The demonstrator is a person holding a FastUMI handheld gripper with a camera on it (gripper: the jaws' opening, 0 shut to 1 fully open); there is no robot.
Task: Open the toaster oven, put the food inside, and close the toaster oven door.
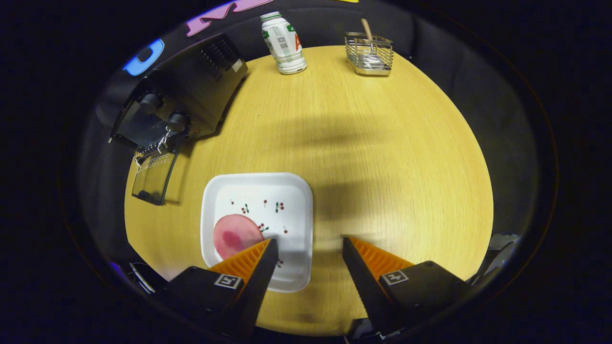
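Nearest: tongs [306,251] spread wide, gripping nothing, poised above the tabletop [382,167]; left finger overlapping the near right part of a square white plate [287,191], right finger over bare wood well clear of it. Probably held apart and high so as to come down around the food, though not yet lined up with it.

On the plate: food, a flat round pink slice [234,235] with a darker patch, lying toward the near left corner, just ahead of and beside the left fingertip. Disc-shaped, so no long axis and no pointing direction to speak of; flat face up. Likely awkward to pinch from above, being so thin; an edge grip or a scoop seemingly called for.

Farther, left of the plate: toaster oven [191,91], black, at the tabletop's far left edge, knobs toward the viewer, glass door [153,177] already dropped open and lying flat toward the near side. Opening step thus judged done; loading and closing outstanding.

Farthest: white bottle [283,43] upright, and a wire basket [369,53] holding a wooden-handled utensil, both at the far rim, well apart from the work.
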